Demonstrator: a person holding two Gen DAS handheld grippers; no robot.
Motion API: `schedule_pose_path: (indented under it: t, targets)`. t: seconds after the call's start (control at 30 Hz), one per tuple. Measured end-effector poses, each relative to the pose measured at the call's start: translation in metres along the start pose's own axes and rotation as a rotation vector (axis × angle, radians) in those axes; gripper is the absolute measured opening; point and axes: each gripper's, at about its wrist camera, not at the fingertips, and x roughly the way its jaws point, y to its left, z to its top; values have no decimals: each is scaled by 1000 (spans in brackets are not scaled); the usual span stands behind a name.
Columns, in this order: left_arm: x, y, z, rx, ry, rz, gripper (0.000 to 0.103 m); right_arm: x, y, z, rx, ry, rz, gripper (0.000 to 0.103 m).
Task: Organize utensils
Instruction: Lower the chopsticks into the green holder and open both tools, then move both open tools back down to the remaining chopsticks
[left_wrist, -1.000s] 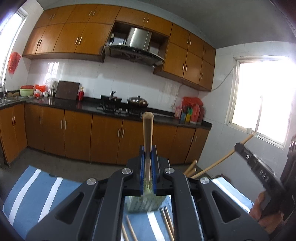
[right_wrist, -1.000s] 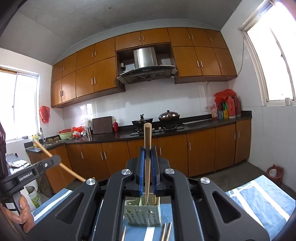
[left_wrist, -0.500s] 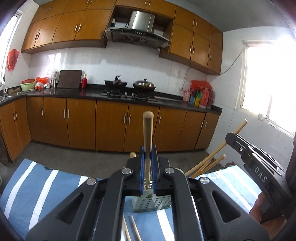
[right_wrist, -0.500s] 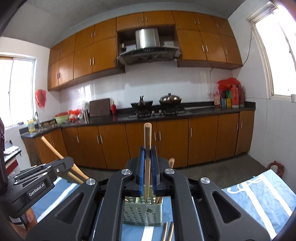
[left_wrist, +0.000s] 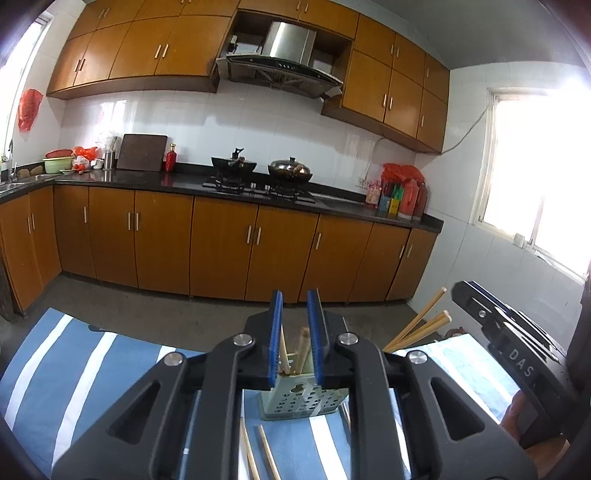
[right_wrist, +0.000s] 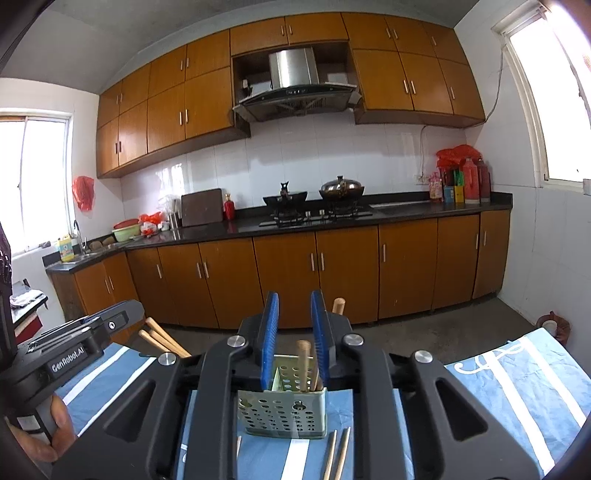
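A pale green perforated holder (left_wrist: 299, 404) (right_wrist: 282, 411) stands on the blue striped cloth, with wooden chopsticks (left_wrist: 303, 349) (right_wrist: 303, 363) upright inside. My left gripper (left_wrist: 295, 332) is open and empty just above the holder. My right gripper (right_wrist: 293, 332) is open and empty, also just above it. Each gripper shows in the other's view, the left one (right_wrist: 85, 338) at left and the right one (left_wrist: 506, 332) at right. More chopsticks (left_wrist: 258, 458) (right_wrist: 338, 456) lie loose on the cloth in front of the holder. Other sticks (left_wrist: 421, 328) (right_wrist: 162, 338) lean out of the holder.
The blue and white striped cloth (left_wrist: 74, 369) (right_wrist: 517, 384) covers the table. Behind it is bare floor, then brown kitchen cabinets (left_wrist: 221, 243) with a black counter, stove and pots (right_wrist: 341, 188). Windows (left_wrist: 535, 177) are bright at the sides.
Both grippers were shut on a wooden chopstick each. They lowered toward the holder, opened, and the chopsticks now stand in the holder.
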Motion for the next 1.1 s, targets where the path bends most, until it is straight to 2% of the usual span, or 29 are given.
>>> schedule_pose_path:
  t: [0.17, 0.27, 0.33, 0.47, 0.53, 0.63, 0.77, 1.1]
  targets:
    - [-34, 7, -5, -2, -22, 14, 25, -37, -14, -6, 12, -14, -30, 20]
    - [-50, 17, -25, -2, 21, 37, 26, -45, -30, -28, 26, 57, -65, 21]
    - [-52, 29, -48, -8, 87, 58, 27, -39, -43, -56, 37, 162, -98, 21]
    - [-39, 48, -96, -34, 242, 84, 28, -13, -59, -118, 104, 390, -98, 21]
    - [-31, 57, -123, -55, 326, 97, 28, -2, -59, -142, 126, 473, -77, 21]
    - [-26, 63, -150, -73, 393, 112, 28, 18, -50, -174, 135, 582, -54, 21]
    - [-26, 65, -170, -81, 435, 110, 28, 30, -35, -194, 116, 635, -44, 20]
    - [-20, 56, -179, -71, 472, 96, 28, 43, -31, -207, 81, 685, -75, 18]
